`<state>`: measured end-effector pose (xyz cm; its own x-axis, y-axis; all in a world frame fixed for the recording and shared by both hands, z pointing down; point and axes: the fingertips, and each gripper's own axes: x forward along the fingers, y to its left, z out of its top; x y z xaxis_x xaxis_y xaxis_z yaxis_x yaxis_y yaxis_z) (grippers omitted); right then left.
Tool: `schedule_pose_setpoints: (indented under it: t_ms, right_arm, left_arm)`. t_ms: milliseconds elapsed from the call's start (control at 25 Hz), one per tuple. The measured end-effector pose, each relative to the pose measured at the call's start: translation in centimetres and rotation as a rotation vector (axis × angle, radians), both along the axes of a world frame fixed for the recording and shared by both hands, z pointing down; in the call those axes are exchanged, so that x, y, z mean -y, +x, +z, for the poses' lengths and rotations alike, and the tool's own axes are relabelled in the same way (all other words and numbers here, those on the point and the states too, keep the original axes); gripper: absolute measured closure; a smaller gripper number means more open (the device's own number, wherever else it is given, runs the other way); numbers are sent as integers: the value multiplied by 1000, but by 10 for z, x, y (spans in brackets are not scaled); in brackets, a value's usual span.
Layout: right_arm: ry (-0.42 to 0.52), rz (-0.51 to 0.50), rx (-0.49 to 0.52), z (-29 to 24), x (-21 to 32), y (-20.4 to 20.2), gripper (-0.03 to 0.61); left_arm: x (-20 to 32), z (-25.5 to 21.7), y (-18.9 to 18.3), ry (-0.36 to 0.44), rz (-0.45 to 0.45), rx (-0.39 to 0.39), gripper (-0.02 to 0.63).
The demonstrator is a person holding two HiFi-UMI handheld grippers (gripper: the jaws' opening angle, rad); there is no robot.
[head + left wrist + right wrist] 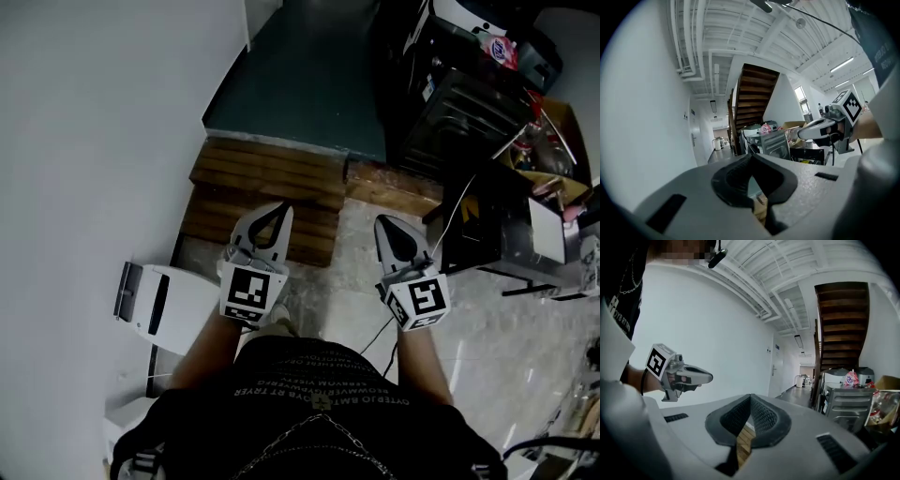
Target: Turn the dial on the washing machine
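Left gripper (283, 210): jaws together at the tips, nothing between them. Its own view shows only wooden slats (760, 210) through the slit below the tips. Right gripper (382, 223): jaws also closed tip to tip and empty. Both are held side by side in the air, apart from each other, above the near edge of a wooden slat platform (267, 183) on the floor, and both point forward.

No dial can be made out in any view. A white appliance (834, 377), possibly the washing machine, stands well ahead and to the right of both sets of jaws, by the foot of a wooden staircase (841, 324). It is behind a steel-fronted oven-like unit (849, 404), and neither gripper touches it. In the head view the dark appliance stack (464, 112) stands along the right edge of the floor, beyond the platform's right corner. A white wall (94, 141) runs along the left, with a small white box (169, 307) at its foot beside the left gripper.
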<state>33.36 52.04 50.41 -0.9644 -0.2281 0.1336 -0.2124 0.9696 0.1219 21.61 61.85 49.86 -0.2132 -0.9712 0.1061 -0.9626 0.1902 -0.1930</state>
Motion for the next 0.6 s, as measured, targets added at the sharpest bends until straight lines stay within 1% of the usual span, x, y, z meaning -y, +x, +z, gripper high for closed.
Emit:
schedule_pose_setpoints:
  t_ms: [80,160,280,360,440,600]
  right_arm:
    - [-16,-4,1,-3,-1,-24,581]
    - [-11,1,-10,-5,-2,-44,581]
    - [3,15,-18,-9,-6,-63,581]
    - [-14,20,-16,-8,-8,-72,581]
    - [-29,24,-21,-6,-10,-76,581]
    - [-32,47,-32,-4,-2,-80,581]
  left_arm:
    - [3,-4,-24,25,14,-22,615]
    - [5,-8,-44,43,30,-38,615]
    - [8,-10,-69,62,40,-40,615]
    - [10,-13,-86,90,32,-55,615]
    - [11,-14,-95,107,36,-82,615]
    - [21,-6,-98,87,76,-94,615]
